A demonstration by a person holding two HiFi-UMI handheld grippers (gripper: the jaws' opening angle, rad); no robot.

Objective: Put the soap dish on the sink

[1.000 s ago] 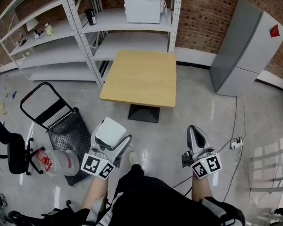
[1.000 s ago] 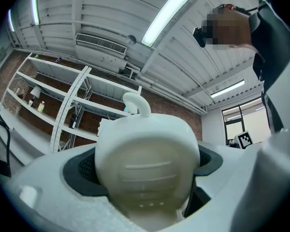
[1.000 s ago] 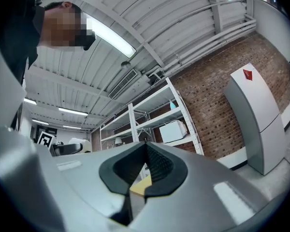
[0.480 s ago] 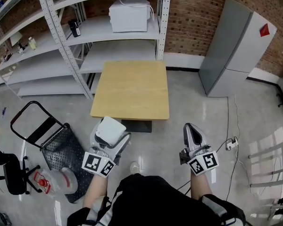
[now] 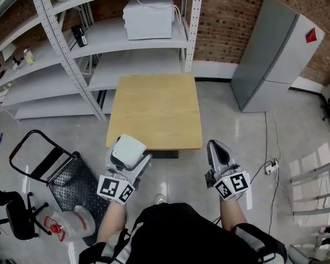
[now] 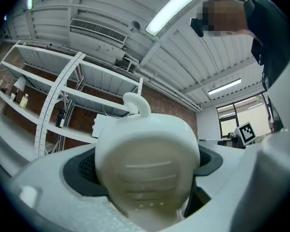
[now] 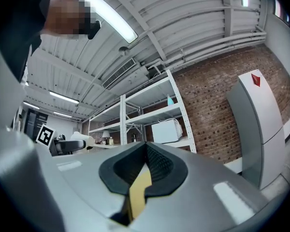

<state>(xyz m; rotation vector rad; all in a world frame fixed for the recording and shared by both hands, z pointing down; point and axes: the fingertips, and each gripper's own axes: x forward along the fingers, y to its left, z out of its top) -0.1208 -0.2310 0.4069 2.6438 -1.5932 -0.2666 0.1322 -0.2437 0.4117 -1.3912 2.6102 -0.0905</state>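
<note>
The soap dish [image 5: 128,149], white and rounded, sits clamped in the left gripper [image 5: 131,159], held low in front of the person above a glossy grey floor [image 5: 209,120]. In the left gripper view the dish [image 6: 145,170] fills the space between the two jaws, which press on it from either side; its pale face shows shallow ridges, and a small curved loop stands up from its top edge. The right gripper [image 5: 217,150] is held level with it on the other side of the person's body, its jaws drawn together with only a thin slit between them and nothing held; through that slit in the right gripper view [image 7: 146,170] a sliver of yellow shows. Each gripper carries a cube with square markers, the left one [image 5: 115,189] and the right one [image 5: 231,185] both near the person's forearms.

Just ahead of both grippers stands a square wooden table [image 5: 154,111] on a dark pedestal base. Behind it, grey metal shelving [image 5: 99,40] runs along a brick wall [image 5: 236,12], with a white boxy appliance [image 5: 149,16] on one shelf. A tall grey cabinet [image 5: 275,54] stands to the right. To the left, a black hand cart [image 5: 66,166] lies on the floor, with a clear plastic jug [image 5: 71,224] and a black office chair [image 5: 14,219] near it. A power strip [image 5: 273,168] lies on the floor at right.
</note>
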